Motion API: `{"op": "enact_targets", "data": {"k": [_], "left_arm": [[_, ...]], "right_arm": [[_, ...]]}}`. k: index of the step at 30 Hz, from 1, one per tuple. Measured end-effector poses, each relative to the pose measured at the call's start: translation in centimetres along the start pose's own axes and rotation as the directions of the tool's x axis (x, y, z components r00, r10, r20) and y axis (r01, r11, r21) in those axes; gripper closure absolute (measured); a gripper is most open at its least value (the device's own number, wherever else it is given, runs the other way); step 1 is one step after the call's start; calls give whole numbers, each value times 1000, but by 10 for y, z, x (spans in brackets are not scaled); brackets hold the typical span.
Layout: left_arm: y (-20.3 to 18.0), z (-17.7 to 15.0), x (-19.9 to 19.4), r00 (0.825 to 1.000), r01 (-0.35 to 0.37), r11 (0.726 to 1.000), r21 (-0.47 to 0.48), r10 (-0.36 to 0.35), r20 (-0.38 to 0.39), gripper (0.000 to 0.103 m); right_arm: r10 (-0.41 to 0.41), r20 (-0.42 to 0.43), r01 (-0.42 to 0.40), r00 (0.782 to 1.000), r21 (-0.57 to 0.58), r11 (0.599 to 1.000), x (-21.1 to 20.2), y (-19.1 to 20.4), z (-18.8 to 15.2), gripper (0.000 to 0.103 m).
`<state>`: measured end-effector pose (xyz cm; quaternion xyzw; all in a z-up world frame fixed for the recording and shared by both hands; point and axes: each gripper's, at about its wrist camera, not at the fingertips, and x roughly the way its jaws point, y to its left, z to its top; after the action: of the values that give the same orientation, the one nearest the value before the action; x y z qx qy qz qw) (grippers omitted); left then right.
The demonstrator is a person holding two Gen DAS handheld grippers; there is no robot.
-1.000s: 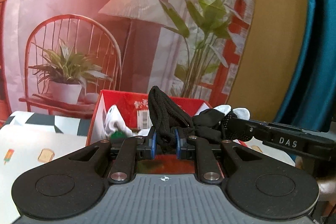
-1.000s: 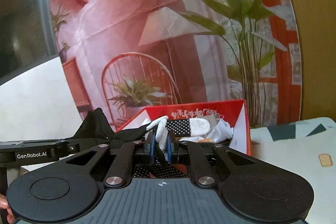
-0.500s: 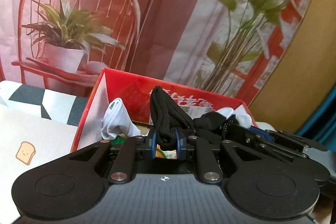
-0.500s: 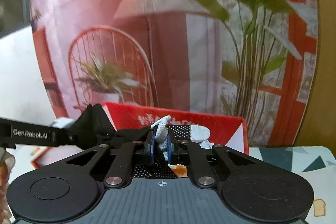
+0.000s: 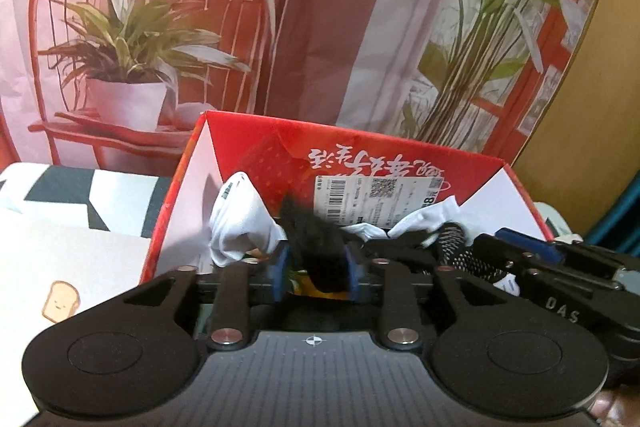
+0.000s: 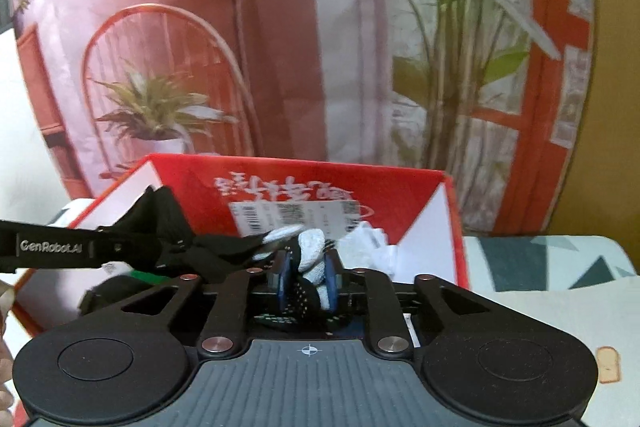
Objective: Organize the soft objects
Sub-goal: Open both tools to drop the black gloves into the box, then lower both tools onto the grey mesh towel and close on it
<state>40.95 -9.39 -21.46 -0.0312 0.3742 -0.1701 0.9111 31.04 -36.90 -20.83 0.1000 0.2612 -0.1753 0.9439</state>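
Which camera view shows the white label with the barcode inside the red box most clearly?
The left wrist view: the label is sharp, its barcode and square code distinct on the red box. The right wrist view shows the label blurred.

Black left claw (image 5: 314, 267), blue pads, silver screws, right claw (image 6: 308, 281) alike

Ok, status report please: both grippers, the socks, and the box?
Left gripper opening, black sock between fingers. Right gripper opening, dotted sock between fingers. Both over red box, white socks already inside. Nothing in the way.
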Motion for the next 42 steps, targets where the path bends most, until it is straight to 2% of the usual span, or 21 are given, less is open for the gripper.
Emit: {"op": "enact_targets", "data": {"k": [2,6,11,13,17,19,24,31,34,42], "left_arm": [[1,0,-4,1000,-5,1000,13,5,19,48],[-1,2,-19,998,-18,999,44,15,56,42],[0,-5,-48,993,-33,996,88,23,112,21],[0,-11,-61,991,-44,993,106,29,133,18],[4,-28,-89,984,-51,991,125,29,178,15],[6,-39,-103,980,-48,991,125,22,200,15],[12,-70,-129,975,-29,994,110,4,222,15],[23,-114,-132,985,-32,998,55,22,169,15],[30,-131,-124,991,-40,999,18,38,126,15],[39,-162,-101,998,-56,998,-24,56,34,15]], "right_arm": [[-5,1,5,1000,6,1000,-2,-1,-1,82],[2,12,-2,1000,-1,1000,-11,1,-4,77],[36,53,-36,998,-10,999,-31,3,-9,61],[50,74,-49,996,-12,999,-41,4,-14,59],[81,130,-82,988,6,997,-65,1,-25,43],[82,156,-83,984,-4,997,-77,0,-30,41],[77,207,-78,975,-4,997,-104,-3,-50,25],[49,272,-73,961,78,994,-135,-16,-92,25],[47,254,-68,966,75,995,-140,-17,-111,25],[25,102,-33,994,79,996,-131,-20,-165,26]]}}
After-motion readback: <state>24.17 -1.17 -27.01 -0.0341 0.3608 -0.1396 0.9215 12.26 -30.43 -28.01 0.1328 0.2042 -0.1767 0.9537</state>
